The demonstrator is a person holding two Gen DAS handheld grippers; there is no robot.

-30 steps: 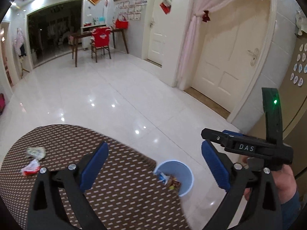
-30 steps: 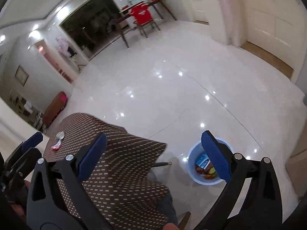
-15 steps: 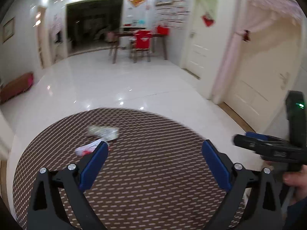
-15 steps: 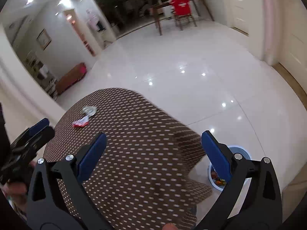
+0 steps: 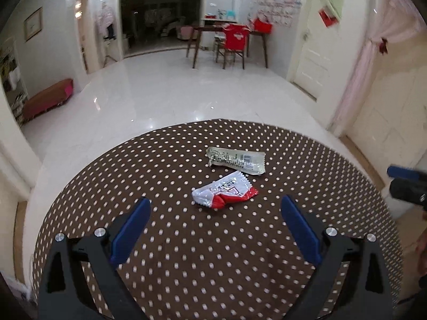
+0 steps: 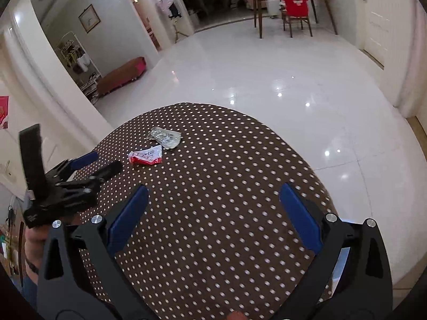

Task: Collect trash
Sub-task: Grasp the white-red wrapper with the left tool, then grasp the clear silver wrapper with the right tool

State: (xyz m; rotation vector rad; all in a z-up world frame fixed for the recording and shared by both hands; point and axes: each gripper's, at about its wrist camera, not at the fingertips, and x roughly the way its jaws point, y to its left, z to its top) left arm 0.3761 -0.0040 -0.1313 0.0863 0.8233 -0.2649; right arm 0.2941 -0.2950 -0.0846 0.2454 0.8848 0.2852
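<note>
**Two wrappers on the dotted desk**

The right gripper (image 6: 213,213) hangs over a round desk (image 6: 226,200) covered in brown cloth with pale dots, its blue-padded fingers (image 6: 128,216) spread wide with nothing between them. Farther along the desk lie a red and white wrapper (image 6: 145,157) and, just beyond it, a silvery wrapper (image 6: 165,137). At the left edge the left gripper (image 6: 96,164) points toward them, its fingers parted, held by a hand (image 6: 33,242).

The left tongs (image 5: 214,213) are wide open, with the two blue pads far apart and nothing between them. They point forward and a little down. The right tongs (image 6: 213,200) are wide open too, and hold nothing. In the right wrist view the left tongs (image 6: 90,165) show at the left side, with a hand (image 6: 34,242) under them holding the grip.
</note>
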